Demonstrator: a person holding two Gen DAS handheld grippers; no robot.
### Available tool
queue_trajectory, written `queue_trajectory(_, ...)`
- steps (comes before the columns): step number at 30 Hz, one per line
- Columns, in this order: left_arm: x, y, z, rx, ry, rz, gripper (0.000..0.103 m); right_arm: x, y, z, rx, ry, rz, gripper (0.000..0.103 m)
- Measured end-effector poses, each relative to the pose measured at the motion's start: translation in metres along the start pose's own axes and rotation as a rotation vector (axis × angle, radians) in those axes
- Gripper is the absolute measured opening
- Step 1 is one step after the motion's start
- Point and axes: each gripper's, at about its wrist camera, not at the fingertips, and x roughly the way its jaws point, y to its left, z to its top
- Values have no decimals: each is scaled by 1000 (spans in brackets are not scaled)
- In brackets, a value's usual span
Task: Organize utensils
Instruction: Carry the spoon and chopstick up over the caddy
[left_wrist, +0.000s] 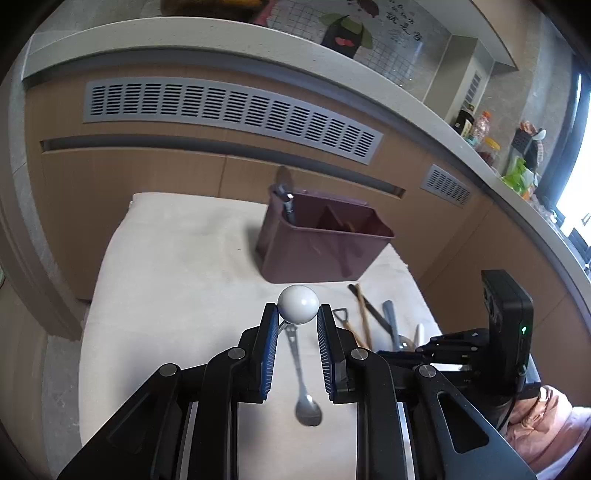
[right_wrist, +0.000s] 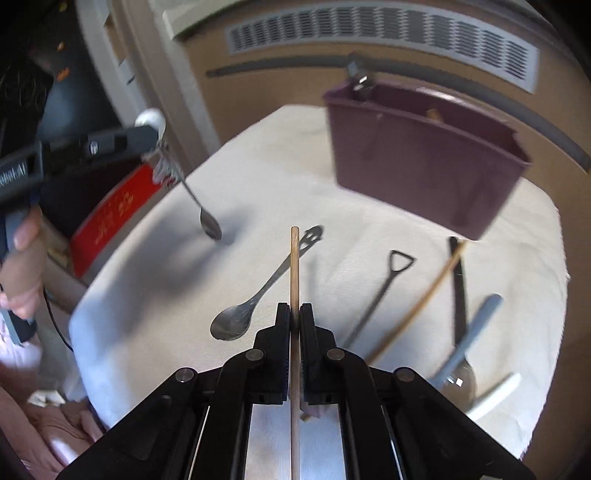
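Observation:
My left gripper is shut on a white-ball-topped spoon. In the right wrist view that spoon hangs bowl-down over the cloth. My right gripper is shut on a wooden chopstick, which points forward between the pads. A purple-brown utensil bin stands at the far side of the cloth, with a dark-handled utensil in its left compartment. A steel spoon with a cut-out handle lies flat just below both grippers.
On the white cloth to the right lie a black shovel-handled utensil, a second wooden chopstick, a black stick, a grey-handled spoon and a white utensil. A wooden cabinet with vents stands behind.

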Motion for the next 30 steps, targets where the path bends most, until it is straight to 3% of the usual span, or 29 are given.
queue_trajectory(11,-10,-47,20,53,-16,-82,22,-57,-20,-1,105,-164,-16,4)
queue_trajectory(15,-19,-64,44,86,-59,-118,22,-90,-27,13,106,-273,-50,4)
queue_trajectory(22,-47,-111,129,234,-251,-161,22,-183,-40,89,83,-600,-159,4)
queue_trajectory(25,-47,-118,166,250,-318,-167,22,-214,-47,125,87,-747,-187,5)
queue_trajectory(30,-13,-102,201,207,-323,-191,22,-214,-65,167,103,-828,-218,5)
